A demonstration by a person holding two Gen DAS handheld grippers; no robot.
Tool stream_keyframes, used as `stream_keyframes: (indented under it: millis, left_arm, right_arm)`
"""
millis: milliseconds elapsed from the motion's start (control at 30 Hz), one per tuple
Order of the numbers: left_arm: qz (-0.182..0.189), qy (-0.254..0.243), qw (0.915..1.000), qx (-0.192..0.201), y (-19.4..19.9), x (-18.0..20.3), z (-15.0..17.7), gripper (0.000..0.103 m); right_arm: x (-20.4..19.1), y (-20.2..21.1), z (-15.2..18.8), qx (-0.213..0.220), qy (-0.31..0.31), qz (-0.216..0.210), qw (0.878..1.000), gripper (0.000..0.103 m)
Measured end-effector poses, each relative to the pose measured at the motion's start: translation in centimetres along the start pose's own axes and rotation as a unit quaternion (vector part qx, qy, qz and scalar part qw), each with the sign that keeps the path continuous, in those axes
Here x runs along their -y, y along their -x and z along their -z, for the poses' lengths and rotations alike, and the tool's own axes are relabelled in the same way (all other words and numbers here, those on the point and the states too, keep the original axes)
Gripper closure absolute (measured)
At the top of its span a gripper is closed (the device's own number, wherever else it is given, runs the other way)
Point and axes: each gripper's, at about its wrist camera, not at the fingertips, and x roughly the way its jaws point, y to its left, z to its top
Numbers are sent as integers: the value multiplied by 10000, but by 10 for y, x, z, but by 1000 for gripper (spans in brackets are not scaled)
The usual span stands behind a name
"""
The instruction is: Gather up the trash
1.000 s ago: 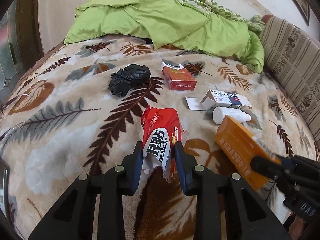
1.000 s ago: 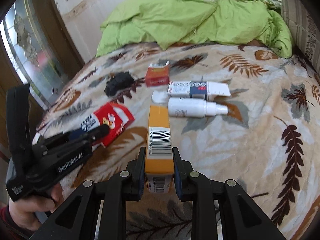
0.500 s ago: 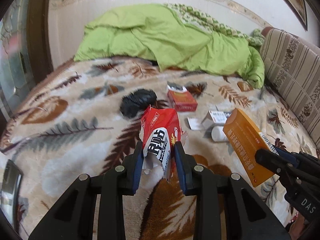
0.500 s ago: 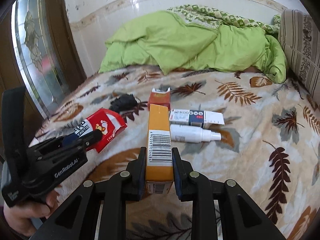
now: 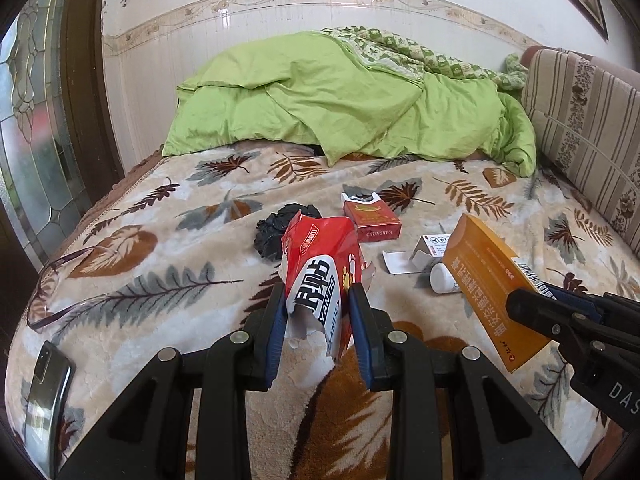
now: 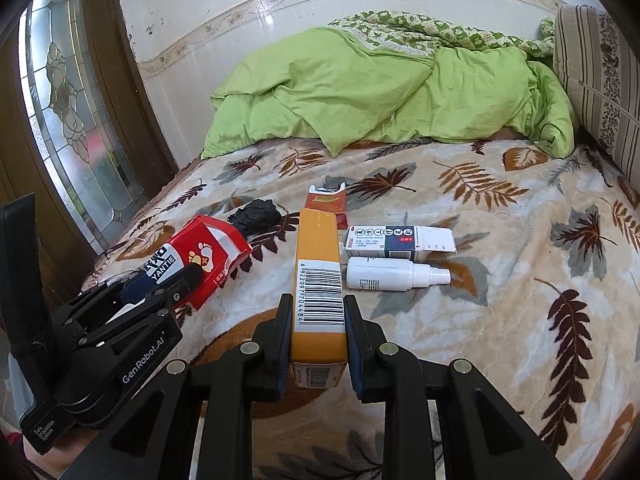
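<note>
A bed [image 5: 120,280] covered by a beige blanket with a brown and grey leaf print is filling most of both views. A rumpled light-green duvet [image 5: 340,100] is lying heaped along the bed's far edge, against the white tiled wall [image 5: 240,12]. A striped cushion [image 5: 580,120] is leaning up at the bed's right edge. A dark phone [image 5: 46,392] is lying flat near the bed's near left corner, and a pair of thin-framed glasses [image 5: 56,284] is resting close to the left edge beyond it. A door with leaded glass [image 6: 68,92] is standing past the bed's left edge.
</note>
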Motion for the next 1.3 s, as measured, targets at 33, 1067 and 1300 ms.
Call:
stream_keyframes:
  millis: [33,1067,1300]
  left_arm:
    - [-9,-3,10000,7,0,0,0,74]
    - [16,-54,10000,-27,-1,1,2,74]
    - [13,-57,10000,-24,-1,2,1,74]
  right_arm:
    - [0,0,0,-3,-3,-7,10000,78]
    - [4,1,1,13,-61,15,10000,78]
    - [5,2,1,22,-56,21,10000,78]
